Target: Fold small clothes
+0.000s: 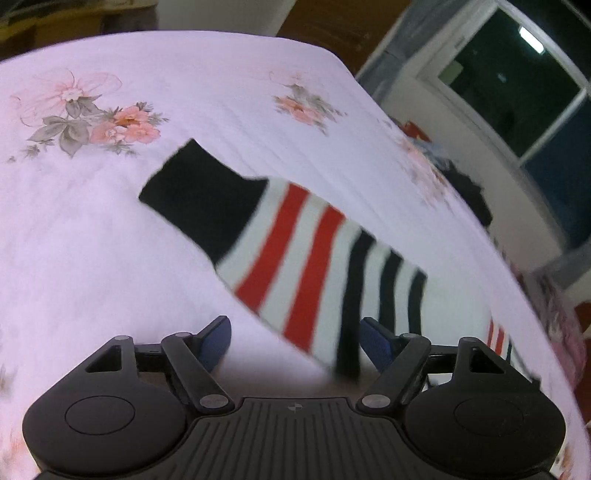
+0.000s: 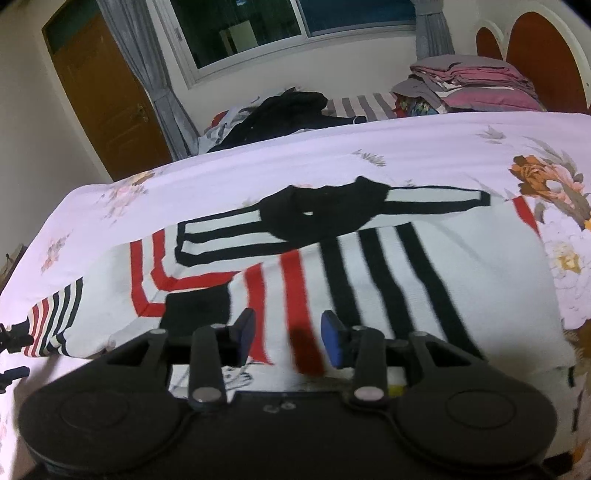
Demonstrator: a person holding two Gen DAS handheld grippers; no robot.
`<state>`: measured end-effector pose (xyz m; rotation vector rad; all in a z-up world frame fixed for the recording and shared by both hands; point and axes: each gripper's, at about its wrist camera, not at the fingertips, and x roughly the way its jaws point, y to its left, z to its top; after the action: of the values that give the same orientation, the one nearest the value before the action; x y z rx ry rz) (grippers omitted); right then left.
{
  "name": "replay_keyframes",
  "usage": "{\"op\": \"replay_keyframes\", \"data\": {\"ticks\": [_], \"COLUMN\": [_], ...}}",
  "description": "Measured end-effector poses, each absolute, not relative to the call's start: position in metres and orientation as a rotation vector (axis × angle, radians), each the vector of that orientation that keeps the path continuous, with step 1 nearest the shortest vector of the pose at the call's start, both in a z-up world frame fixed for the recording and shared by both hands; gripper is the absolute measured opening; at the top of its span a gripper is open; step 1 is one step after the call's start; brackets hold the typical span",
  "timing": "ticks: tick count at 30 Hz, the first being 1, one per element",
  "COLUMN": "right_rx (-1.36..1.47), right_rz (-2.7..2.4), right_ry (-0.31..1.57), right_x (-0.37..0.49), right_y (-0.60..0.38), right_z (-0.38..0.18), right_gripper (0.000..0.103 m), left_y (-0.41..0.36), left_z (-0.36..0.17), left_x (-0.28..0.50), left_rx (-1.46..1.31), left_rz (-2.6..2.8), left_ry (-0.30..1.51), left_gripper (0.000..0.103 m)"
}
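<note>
A white sweater with black and red stripes and a black collar lies flat on the floral bedsheet. One sleeve with a black cuff is folded across its body. My right gripper hovers over the sweater's near hem, its jaws a little apart over a blurred red stripe, the pads not pressing on it. In the left wrist view a striped sleeve with a black cuff stretches over the sheet. My left gripper stands wide open at its near end, gripping nothing.
A heap of dark clothes and a stack of folded pink and grey bedding lie beyond the bed. A brown door and a window stand behind. The bed's left edge drops away.
</note>
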<state>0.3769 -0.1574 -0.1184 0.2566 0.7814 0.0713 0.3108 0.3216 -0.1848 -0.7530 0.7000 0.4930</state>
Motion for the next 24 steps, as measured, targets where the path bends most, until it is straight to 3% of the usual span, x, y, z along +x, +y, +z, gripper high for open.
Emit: {"op": "replay_keyframes", "data": {"ticks": [2,4,6,8,9,10,17,24], "right_rx": [0.258,0.254,0.258,0.272,0.276,0.279,0.237,0.288], "right_rz": [0.059,0.047,0.038,0.036,0.033,0.029,0.005,0.035], "right_ry": [0.785,0.792,0.798,0.806,0.811,0.815,0.875,0.802], "right_x": [0.38,0.384,0.389,0.395,0.397,0.4,0.42,0.401], "right_y": [-0.151,-0.143,-0.136,-0.13,-0.128,-0.125,-0.111,-0.127], "right_z": [-0.12,-0.124,-0.127,-0.132,-0.134,-0.135,-0.156,-0.133], "right_gripper": [0.038,0.038,0.038,0.038,0.038,0.038,0.038,0.038], "left_y": [0.331,0.341,0.349,0.353,0.355,0.358,0.322,0.214], "left_z": [-0.187,-0.191,-0.194,-0.195,-0.196,-0.195,-0.148,-0.094], "left_x": [0.319,0.326,0.332,0.335,0.336,0.336,0.36,0.4], "left_rx": [-0.749,-0.739,-0.727,-0.721,-0.723,-0.734,-0.648,-0.545], "left_rz": [0.492,0.505,0.511,0.515,0.52,0.516,0.329,-0.011], "left_ry": [0.681,0.648,0.635,0.631,0.633,0.633,0.552,0.517], "left_gripper": [0.07,0.054,0.045,0.03,0.012,0.007,0.007,0.007]}}
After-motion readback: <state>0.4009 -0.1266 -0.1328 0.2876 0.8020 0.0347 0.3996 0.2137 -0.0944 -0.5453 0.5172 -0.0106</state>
